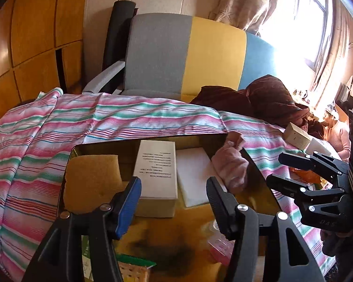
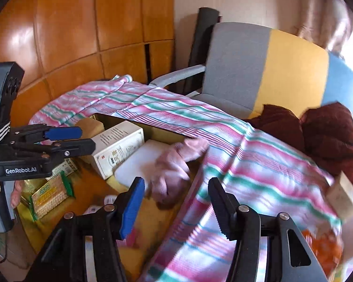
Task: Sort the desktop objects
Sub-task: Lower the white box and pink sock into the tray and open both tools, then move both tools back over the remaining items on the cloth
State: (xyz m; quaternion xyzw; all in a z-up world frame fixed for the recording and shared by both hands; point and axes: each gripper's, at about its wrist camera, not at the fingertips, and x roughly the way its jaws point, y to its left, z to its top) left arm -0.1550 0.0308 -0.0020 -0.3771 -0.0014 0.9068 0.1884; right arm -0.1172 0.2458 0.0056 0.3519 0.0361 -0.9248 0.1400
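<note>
Both grippers hanging released, empty: left gripper (image 1: 174, 202), right gripper (image 2: 176, 206). Gold tray (image 1: 153, 141) holding white box (image 1: 156, 169) centre, sponge (image 1: 91, 181) at 9 o'clock, pink cloth (image 1: 230, 166) at 3 o'clock.

In the shallow gold tray (image 1: 98, 144) we see a tan sponge block (image 1: 91, 181) at left, a white printed carton (image 1: 156, 171) beside it, then a white foam slab (image 1: 193, 176), with a pink rolled cloth (image 1: 230, 164) on the right rim. The pink-and-green striped cloth (image 1: 58, 129) lies under the tray.
</note>
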